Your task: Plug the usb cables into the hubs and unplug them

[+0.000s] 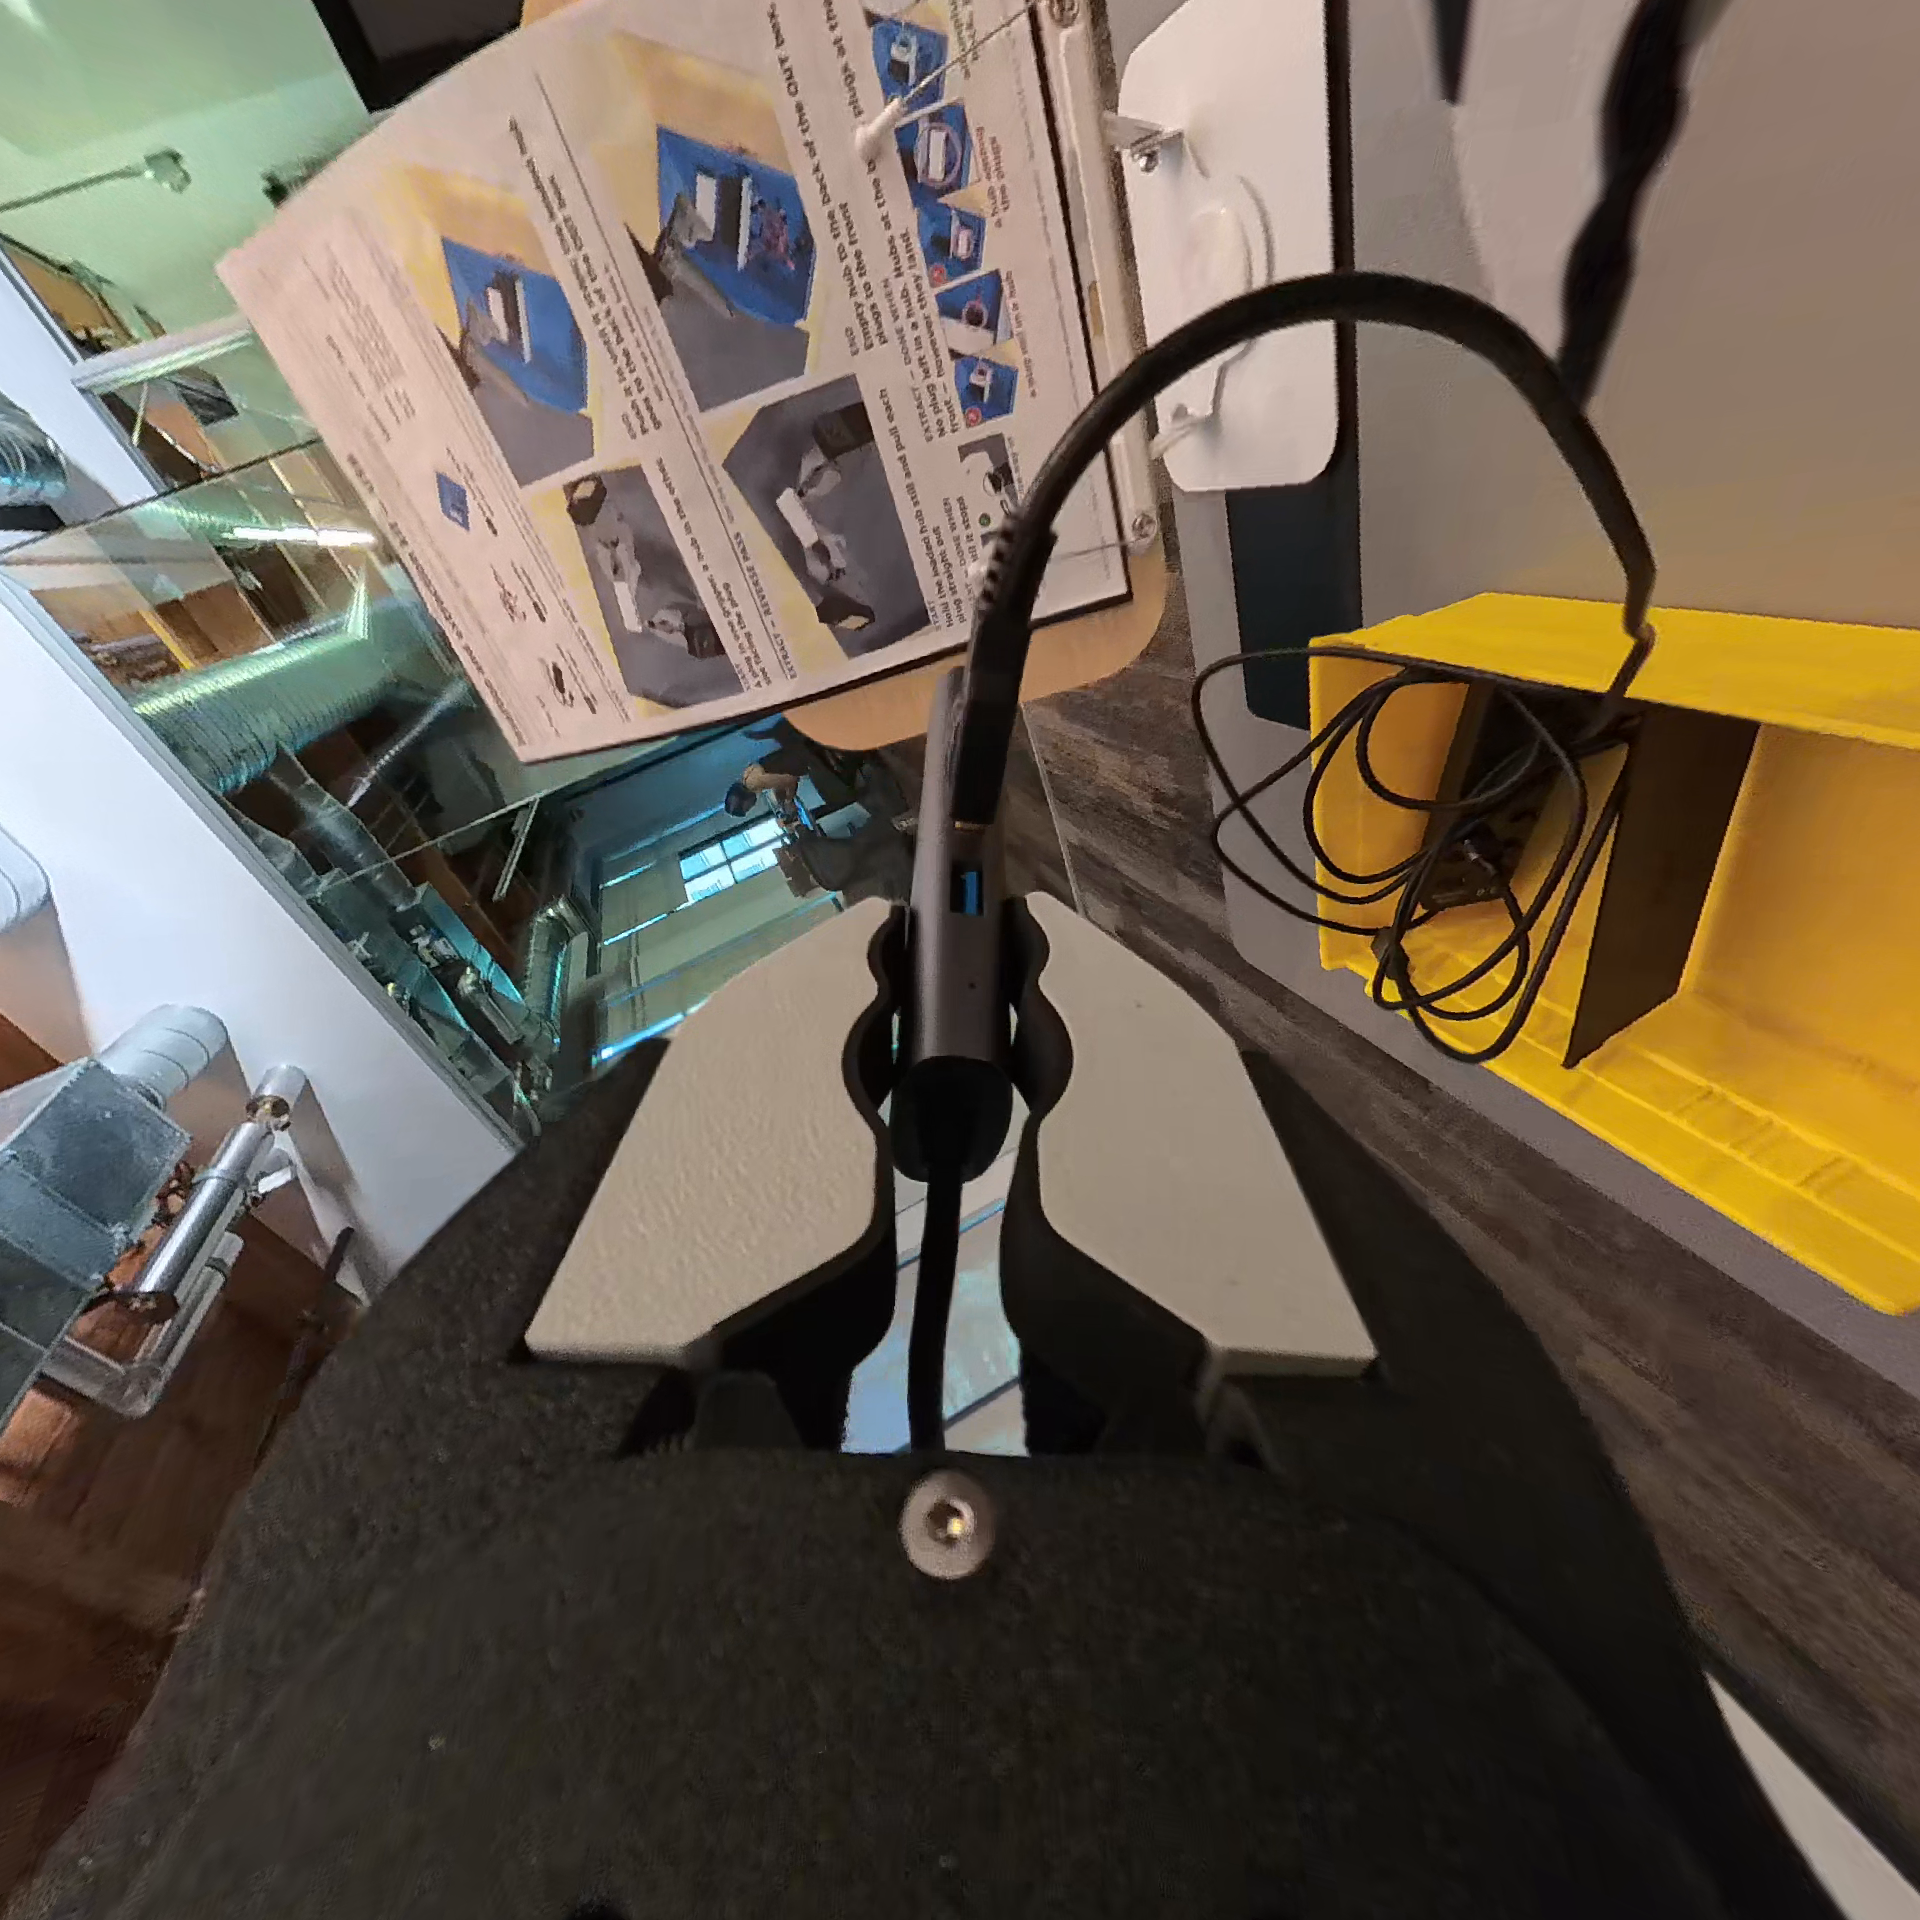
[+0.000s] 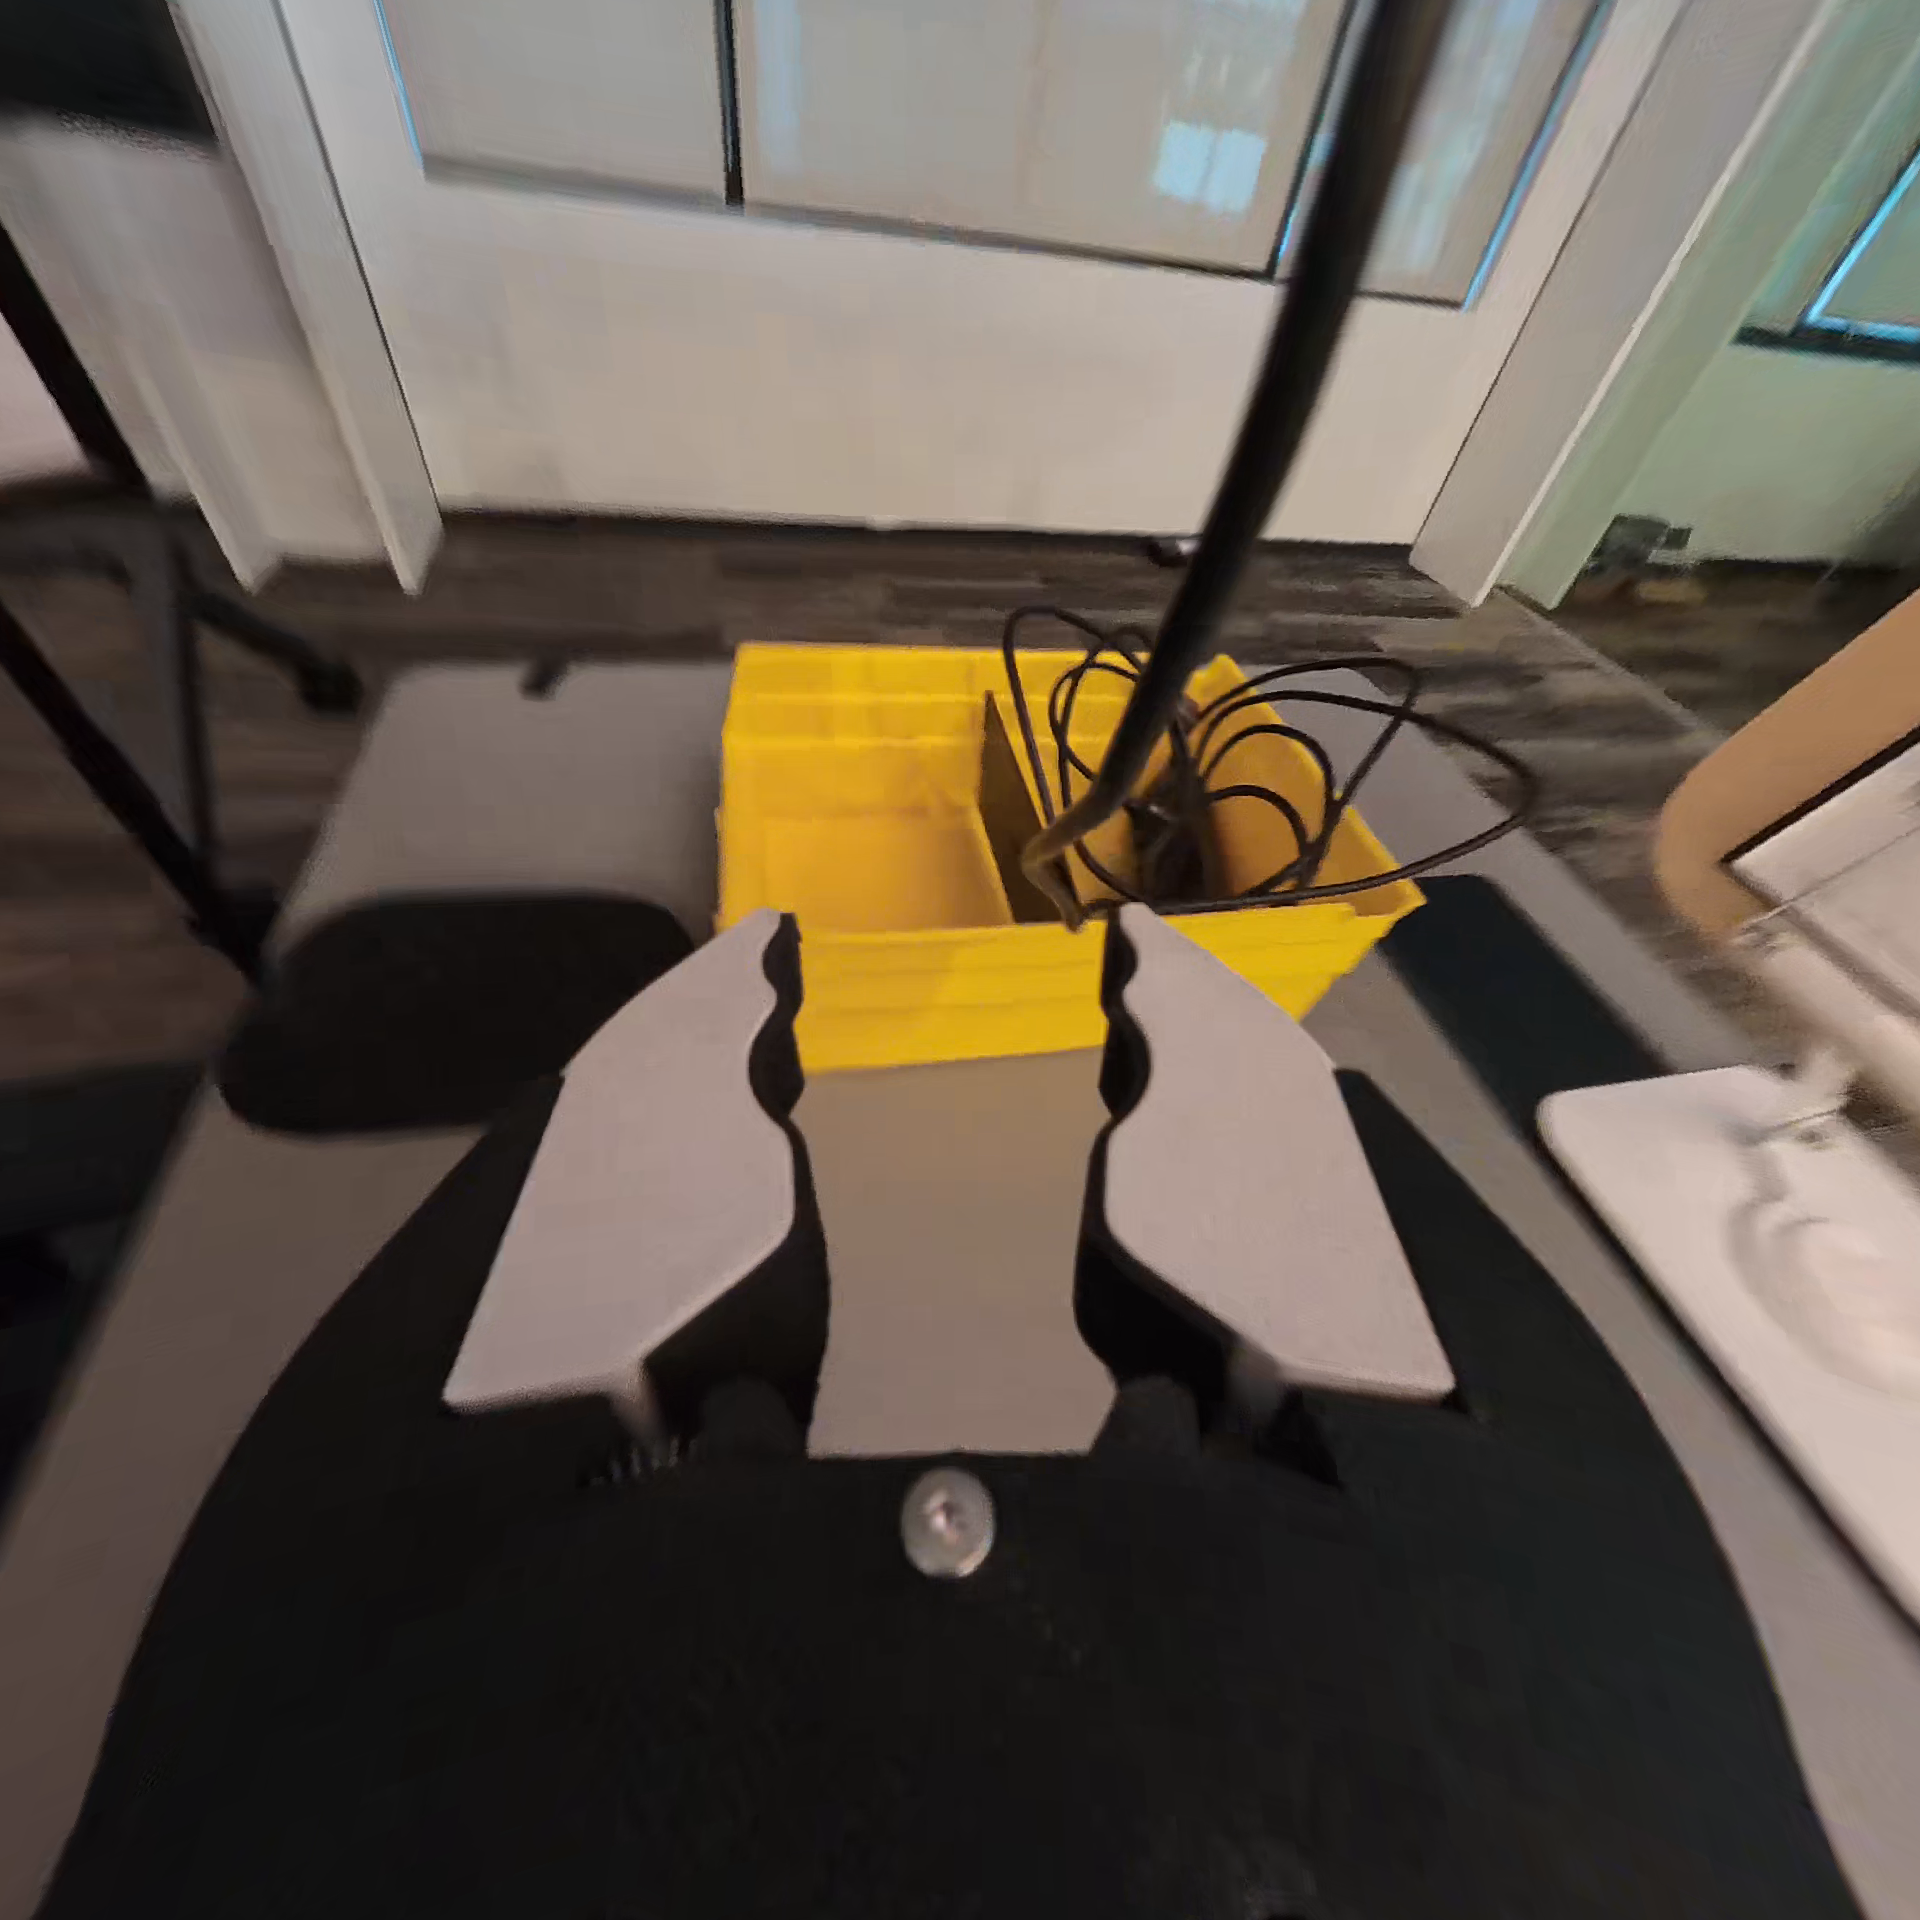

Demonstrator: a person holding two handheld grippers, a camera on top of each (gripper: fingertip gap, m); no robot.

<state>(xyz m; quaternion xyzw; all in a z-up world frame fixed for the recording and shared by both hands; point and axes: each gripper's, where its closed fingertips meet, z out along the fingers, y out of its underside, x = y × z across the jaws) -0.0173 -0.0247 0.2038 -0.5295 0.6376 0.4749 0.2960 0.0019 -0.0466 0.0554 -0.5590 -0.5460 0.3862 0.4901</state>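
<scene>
A grey table [image 2: 540, 769] carries a yellow bin [image 2: 935, 997], a white tray [image 2: 1766, 1247] and a black pad [image 2: 436, 997].

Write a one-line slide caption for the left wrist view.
Left gripper clamps a grey USB hub with one black cable plugged in, arching to the yellow bin.

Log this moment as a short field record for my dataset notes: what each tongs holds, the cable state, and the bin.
left tongs: shut on the grey hub, held lengthwise between the fingers
hub ports: one black plug seated; a blue port next to it free
black cable: arcs from the plug over to the yellow bin
right tongs: open, holding nothing, in front of the bin
yellow bin: black divider; coiled thin cables in one compartment
instruction sheet: behind the hub
</scene>
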